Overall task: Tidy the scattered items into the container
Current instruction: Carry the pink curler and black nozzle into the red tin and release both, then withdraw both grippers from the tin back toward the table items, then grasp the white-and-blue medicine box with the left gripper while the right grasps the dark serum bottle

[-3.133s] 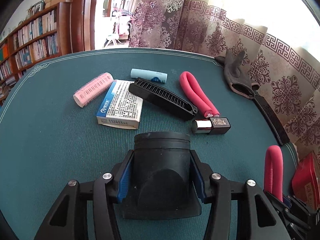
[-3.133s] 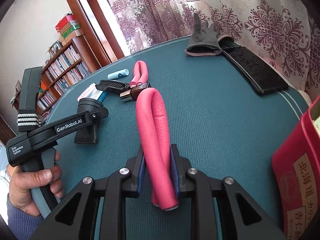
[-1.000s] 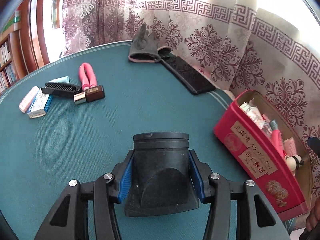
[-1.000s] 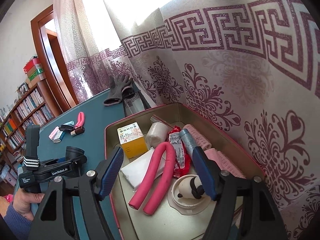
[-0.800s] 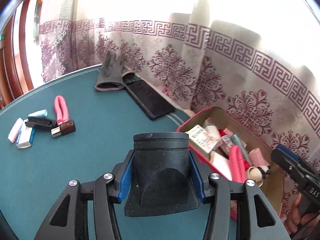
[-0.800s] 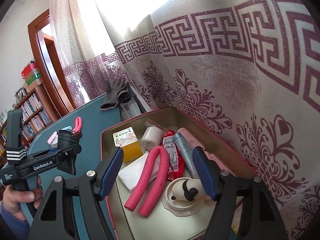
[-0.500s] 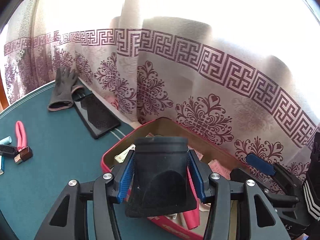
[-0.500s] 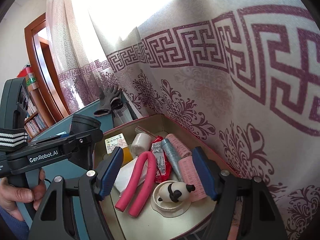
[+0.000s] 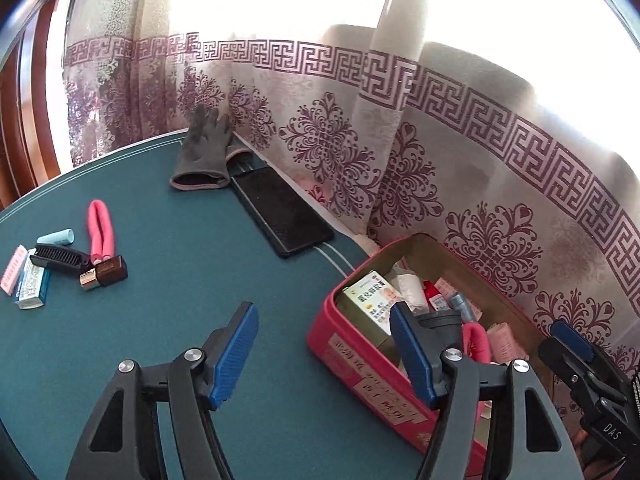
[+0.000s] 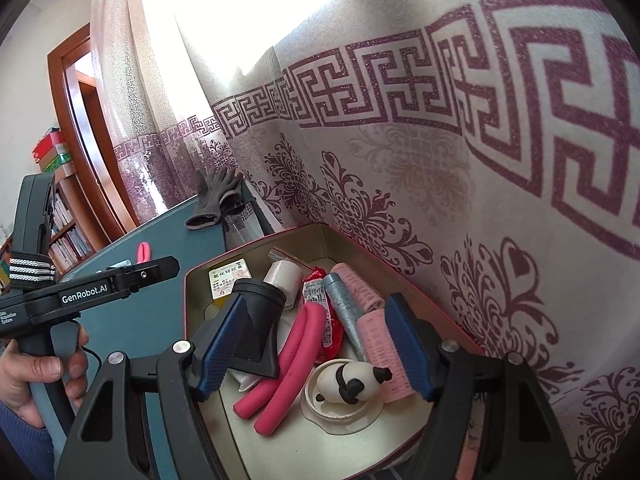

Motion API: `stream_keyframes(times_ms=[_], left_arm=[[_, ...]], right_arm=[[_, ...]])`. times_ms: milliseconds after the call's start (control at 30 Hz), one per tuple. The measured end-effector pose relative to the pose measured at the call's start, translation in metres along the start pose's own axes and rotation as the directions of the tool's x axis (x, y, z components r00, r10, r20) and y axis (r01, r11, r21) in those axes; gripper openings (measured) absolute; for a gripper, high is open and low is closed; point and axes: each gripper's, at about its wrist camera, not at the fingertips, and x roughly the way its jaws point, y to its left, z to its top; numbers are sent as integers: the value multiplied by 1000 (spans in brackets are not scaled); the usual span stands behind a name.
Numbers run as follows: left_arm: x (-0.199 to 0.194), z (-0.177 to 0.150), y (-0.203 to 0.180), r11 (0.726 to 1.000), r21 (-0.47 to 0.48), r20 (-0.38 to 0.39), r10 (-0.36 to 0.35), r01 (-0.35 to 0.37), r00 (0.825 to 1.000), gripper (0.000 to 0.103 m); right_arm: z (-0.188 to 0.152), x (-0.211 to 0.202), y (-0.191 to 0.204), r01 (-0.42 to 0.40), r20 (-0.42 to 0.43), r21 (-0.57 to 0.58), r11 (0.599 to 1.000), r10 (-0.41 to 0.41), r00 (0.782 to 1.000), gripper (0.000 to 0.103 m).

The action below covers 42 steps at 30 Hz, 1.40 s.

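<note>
Left gripper (image 9: 320,356): its jaws are opening wide, with nothing between the blue pads; it is hanging over the near left rim of the red tin (image 9: 362,354).
Right gripper (image 10: 312,350): its jaws are standing wide and gripping nothing, hovering above the tin's inside.
Black nozzle (image 10: 256,330): it is lying inside the tin at the left, its round mouth pointing far and its flared end near, long axis running near to far, leaning on the pink foam roller (image 10: 288,364).
Only the left wrist view is showing: the items waiting on the green table (image 9: 168,264), far left, namely a black comb (image 9: 60,258), a lipstick (image 9: 103,274), a pink looped roller (image 9: 100,230), a blue-and-white box (image 9: 32,290), plus a grey glove (image 9: 204,156) and a black tablet (image 9: 282,210).
Only the right wrist view is showing: the panda figure (image 10: 350,384) on a round lid, and a hand (image 10: 44,372) gripping the left handle.
Writing: "GenRobot.AI" is showing on the left gripper's body; "DAS" on the right one's; the tin's label is too blurred for reading.
</note>
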Motion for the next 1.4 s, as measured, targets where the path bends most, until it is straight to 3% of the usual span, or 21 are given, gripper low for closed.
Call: stream_keyframes(times_ms=[33,367,633,867,1100,1267,1400], left_arm=[[-1,-2,8,1000,-17,3,19,-19,1000,82],[-19,-23,91,974,-172,-12,147,-147,989,82],[-52,-45,172,917,-316,-17,249,-242,968,82],[-73,-62,227,881,-377,-17,303,-287,953,82],[-88,-81,266,852,-408,-23,349,-328,937,82],[-97,-92,283,833,-423,-19,384,-355,923,82],[-97,-99,295,820,-458,-20,376,-343,926,88]], right_arm=[[0,0,2,-3,0,1,1000,3,1000,75],[4,5,48,-86,6,-52,995,86,996,77],[0,29,125,-210,-46,-166,964,205,978,77],[-17,72,201,-298,-144,-286,911,266,953,80],[-19,140,258,-306,-224,-327,894,241,944,83],[-21,189,286,-267,-258,-363,893,179,949,83],[-19,222,305,-257,-288,-365,895,154,945,83]])
